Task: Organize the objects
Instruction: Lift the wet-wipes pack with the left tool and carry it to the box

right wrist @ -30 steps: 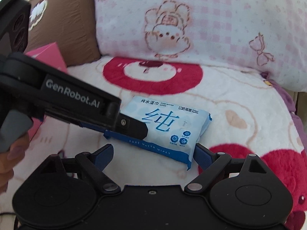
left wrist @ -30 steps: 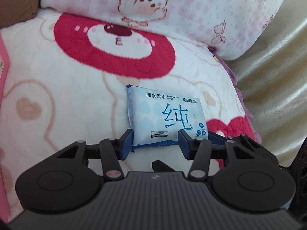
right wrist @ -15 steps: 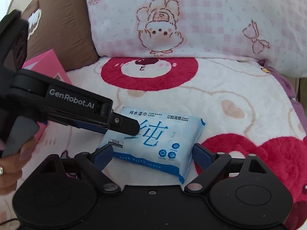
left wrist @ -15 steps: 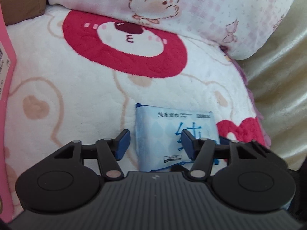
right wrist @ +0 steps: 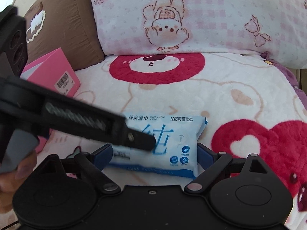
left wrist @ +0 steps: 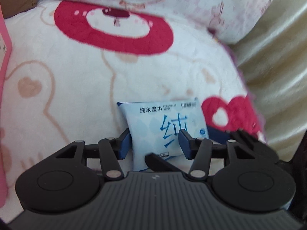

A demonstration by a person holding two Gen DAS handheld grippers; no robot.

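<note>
Both claws crowd one wet wipes pack (right wrist: 168,143) low in the frame, on the fleece blanket (right wrist: 191,95).

Near first: the right gripper (right wrist: 154,156) has its blue pads apart, one at each end of the pack; whether they actually touch it is hard to say. The left gripper (left wrist: 154,143) is parted too, straddling the pack's left half, and its black finger hides the pack's lower left. Behind, upper left, a pink booklet (right wrist: 53,72) is partly cut off by that arm. Farthest back, the pink check pillow (right wrist: 191,15).
</note>
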